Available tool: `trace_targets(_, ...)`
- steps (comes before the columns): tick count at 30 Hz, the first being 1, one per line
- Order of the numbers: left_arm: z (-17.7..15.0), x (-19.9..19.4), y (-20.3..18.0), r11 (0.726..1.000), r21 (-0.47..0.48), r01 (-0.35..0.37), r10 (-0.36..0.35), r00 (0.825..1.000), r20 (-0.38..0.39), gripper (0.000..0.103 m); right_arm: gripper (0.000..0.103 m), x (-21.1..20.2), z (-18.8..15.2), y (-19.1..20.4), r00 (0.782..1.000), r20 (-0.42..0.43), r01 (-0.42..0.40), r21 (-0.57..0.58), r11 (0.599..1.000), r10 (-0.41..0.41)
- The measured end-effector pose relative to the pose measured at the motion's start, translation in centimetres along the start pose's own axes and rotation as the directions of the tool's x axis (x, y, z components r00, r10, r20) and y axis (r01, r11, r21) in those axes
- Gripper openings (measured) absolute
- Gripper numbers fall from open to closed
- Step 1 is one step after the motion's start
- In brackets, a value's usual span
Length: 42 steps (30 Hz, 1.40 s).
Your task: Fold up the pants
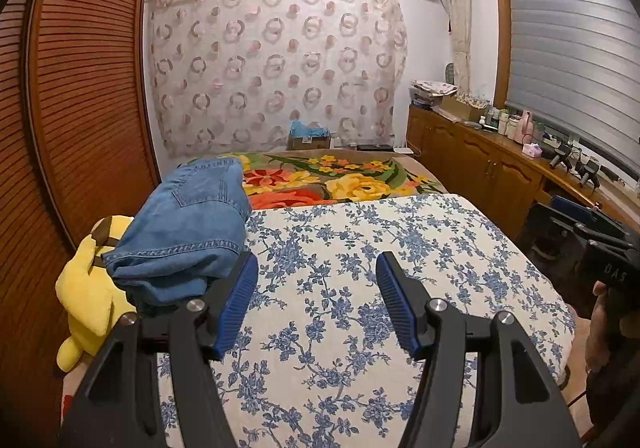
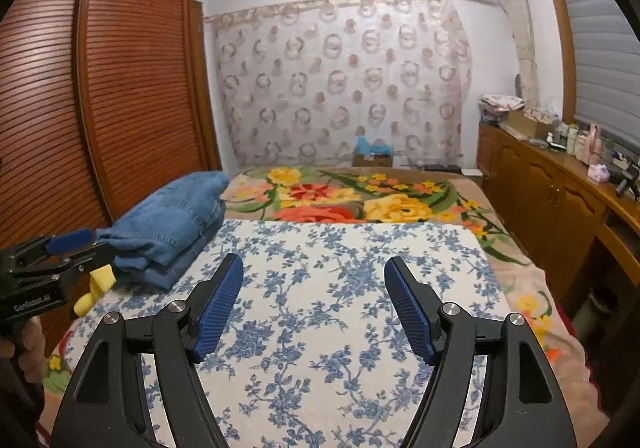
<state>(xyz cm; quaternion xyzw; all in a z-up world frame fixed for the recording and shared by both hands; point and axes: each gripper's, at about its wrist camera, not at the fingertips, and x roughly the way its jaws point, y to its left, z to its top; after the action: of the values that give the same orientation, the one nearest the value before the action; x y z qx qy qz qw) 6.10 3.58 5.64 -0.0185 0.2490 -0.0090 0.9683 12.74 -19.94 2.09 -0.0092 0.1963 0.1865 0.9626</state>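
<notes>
The pants (image 1: 188, 224), blue denim, lay folded into a thick, stacked bundle at the left of the frame in both views, a back pocket and stitched seams facing up. The bundle sat on the left edge of the blue-flowered white cloth (image 1: 380, 248), with its far end reaching onto the bright floral blanket (image 1: 340, 179) beyond. A yellow plush toy (image 1: 86, 292) pressed against its near left side, partly under the denim.

The left gripper (image 1: 318, 268) stood released, its blue pads spread apart over bare cloth with nothing between them; its left pad came just beside the bundle's near corner. The right gripper (image 2: 314, 268) was likewise open and empty above the middle of the cloth.

The centre and right of the cloth were bare, leaving wide room to move. To the left, the slatted wooden wardrobe (image 1: 80, 87) rose close behind the pants and the toy. To the right, past the bed's edge, ran a low wooden cabinet (image 2: 560, 199) crowded with bottles and boxes. At the far end hung a circle-patterned curtain (image 1: 276, 67).
</notes>
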Motion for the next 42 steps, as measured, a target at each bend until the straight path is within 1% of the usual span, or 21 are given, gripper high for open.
trace_targets(7,1.0,-1.9,-1.0,1.000,0.011,0.009,-0.009,0.999,0.035,0.061,0.075,-2.4,0.9,-0.7,0.999,0.040,0.020,0.008,1.000,-0.021)
trace_targets(11,1.5,-3.0,-1.5,1.000,0.019,0.012,-0.013,0.998,0.063,0.061,0.075,-3.4,1.1,-0.6,0.998,0.058,0.036,0.004,0.999,-0.036)
trace_targets(17,1.7,-4.0,-1.6,1.000,0.019,0.007,-0.009,0.997,0.081,0.061,0.075,-4.4,1.2,-0.8,0.996,0.075,0.046,0.007,0.999,-0.047)
trace_targets(30,1.7,-4.4,-1.7,1.000,0.011,-0.001,0.000,0.997,0.082,0.062,0.076,-5.1,1.0,-0.7,0.995,0.084,0.055,0.003,0.999,-0.055)
trace_targets(33,1.6,-4.4,-1.9,1.000,0.014,-0.016,0.015,0.997,0.082,0.062,0.076,-5.0,1.0,-0.7,0.995,0.082,0.052,0.001,0.999,-0.052)
trace_targets(42,1.3,-4.4,-2.0,1.000,0.011,-0.010,0.010,0.997,0.077,0.062,0.076,-5.0,1.1,-0.8,0.995,0.080,0.051,0.003,0.999,-0.051)
